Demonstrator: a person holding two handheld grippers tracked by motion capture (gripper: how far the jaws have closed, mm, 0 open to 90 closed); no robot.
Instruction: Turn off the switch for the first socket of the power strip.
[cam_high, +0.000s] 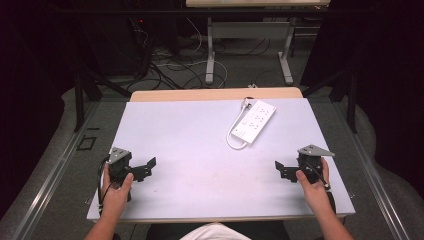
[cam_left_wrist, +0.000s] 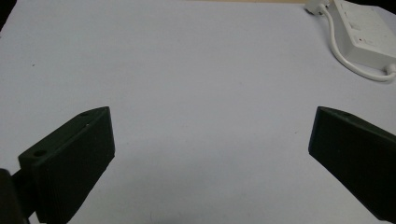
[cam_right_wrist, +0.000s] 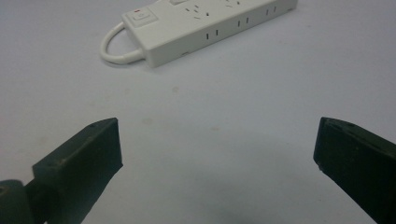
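Both tools, left tool (cam_high: 145, 167) and right tool (cam_high: 281, 170), rest released at the table's (cam_high: 190, 145) near corners, seemingly poised toward the white power strip (cam_high: 254, 122).

I am finding no text, brand, number or sign that I can read. The white power strip (cam_right_wrist: 205, 23) is showing a rocker switch with a small red mark beside it at its cord end, but any print there is too blurred.

White power strip (cam_high: 254, 122) w/ looped cord on pale table (cam_high: 190, 145), far right; cables on floor (cam_high: 175, 67)
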